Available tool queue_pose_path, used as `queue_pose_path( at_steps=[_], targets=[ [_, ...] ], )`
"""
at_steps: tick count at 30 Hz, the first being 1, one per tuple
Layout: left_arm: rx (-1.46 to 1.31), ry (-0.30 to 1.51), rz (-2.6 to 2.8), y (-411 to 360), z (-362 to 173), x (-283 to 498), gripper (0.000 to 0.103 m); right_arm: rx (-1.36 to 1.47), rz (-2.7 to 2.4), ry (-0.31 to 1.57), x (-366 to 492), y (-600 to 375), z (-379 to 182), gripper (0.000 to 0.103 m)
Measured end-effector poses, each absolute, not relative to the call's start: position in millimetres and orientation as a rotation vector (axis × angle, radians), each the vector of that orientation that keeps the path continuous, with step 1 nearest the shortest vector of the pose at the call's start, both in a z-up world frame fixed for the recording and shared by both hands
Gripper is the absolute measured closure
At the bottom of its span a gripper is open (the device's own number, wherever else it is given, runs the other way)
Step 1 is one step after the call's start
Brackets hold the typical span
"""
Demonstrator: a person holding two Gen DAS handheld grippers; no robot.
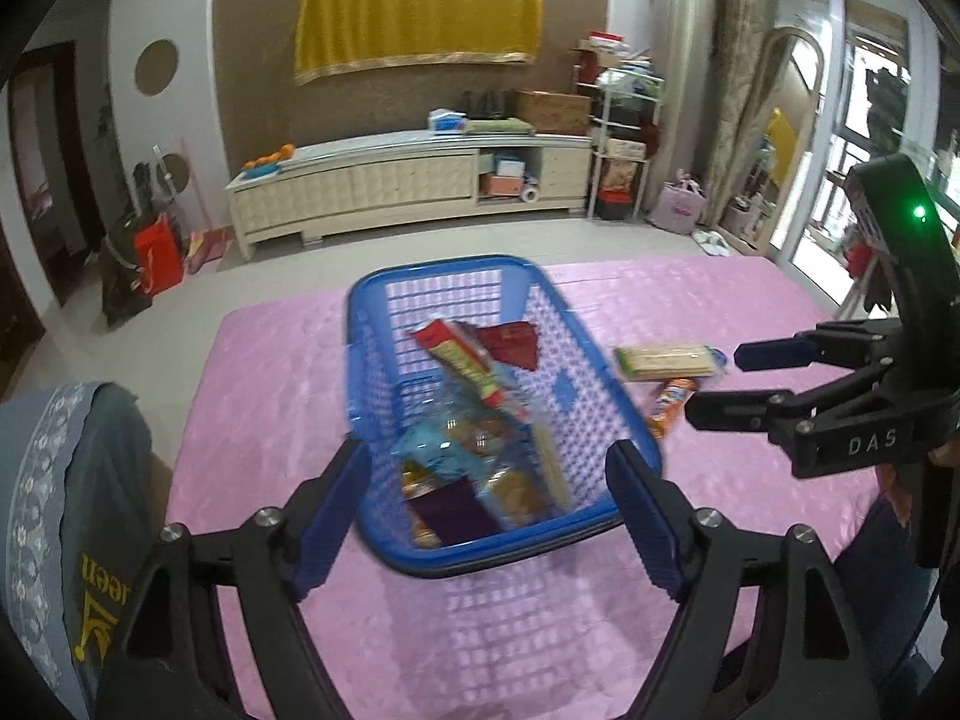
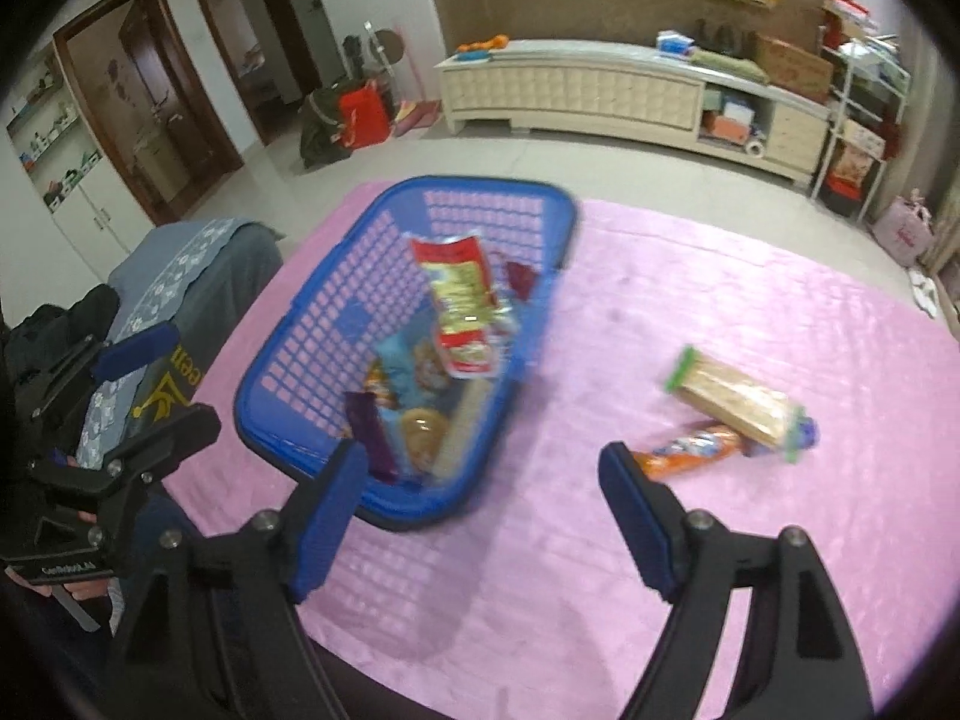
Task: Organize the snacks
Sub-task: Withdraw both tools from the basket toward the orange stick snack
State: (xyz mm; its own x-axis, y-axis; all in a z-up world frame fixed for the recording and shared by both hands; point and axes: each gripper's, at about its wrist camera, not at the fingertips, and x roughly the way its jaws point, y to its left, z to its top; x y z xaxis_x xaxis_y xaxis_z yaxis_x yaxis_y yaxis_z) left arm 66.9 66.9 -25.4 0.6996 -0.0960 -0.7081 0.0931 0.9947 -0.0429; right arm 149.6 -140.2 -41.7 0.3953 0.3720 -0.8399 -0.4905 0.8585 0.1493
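Note:
A blue plastic basket [image 1: 372, 324] sits on the pink table and holds several snack packs, with a red-and-yellow pack [image 1: 465, 363] on top. It also shows in the right wrist view [image 2: 288, 354], with the red-and-yellow pack [image 2: 459, 300] in it. A wafer pack [image 2: 735, 399] and an orange snack tube [image 2: 690, 450] lie on the cloth right of the basket; both show in the left wrist view, the wafer pack [image 1: 666, 360] and the tube [image 1: 669, 405]. My left gripper [image 1: 486, 510] is open and empty over the basket's near end. My right gripper [image 2: 480, 498] is open and empty near the basket's near right corner.
The pink cloth [image 2: 720, 276] covers the table. A chair with a grey-blue cover [image 1: 66, 480] stands at the table's left edge. A cream cabinet [image 1: 408, 180] stands against the far wall across the floor.

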Motion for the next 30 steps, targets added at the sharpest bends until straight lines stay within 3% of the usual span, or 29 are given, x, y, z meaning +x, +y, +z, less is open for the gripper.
queue_pose_path(
  at_steps=[6,12,23,30],
  targets=[
    [0.02,0.774,-0.165,31,-22,73,0.021,-0.153,0.492,0.981,137,-180,-35,0.02],
    [0.065,0.777,-0.218,-11,-26,83,0.021,-0.177,0.42,0.936,130,-217,-38,0.009],
    [0.102,0.79,-0.295,-79,-51,95,0.021,-0.142,0.307,0.913,123,-283,-57,0.001],
    [0.124,0.848,-0.327,-108,-76,111,0.021,-0.131,0.256,0.923,130,-307,-79,0.0]
  ],
)
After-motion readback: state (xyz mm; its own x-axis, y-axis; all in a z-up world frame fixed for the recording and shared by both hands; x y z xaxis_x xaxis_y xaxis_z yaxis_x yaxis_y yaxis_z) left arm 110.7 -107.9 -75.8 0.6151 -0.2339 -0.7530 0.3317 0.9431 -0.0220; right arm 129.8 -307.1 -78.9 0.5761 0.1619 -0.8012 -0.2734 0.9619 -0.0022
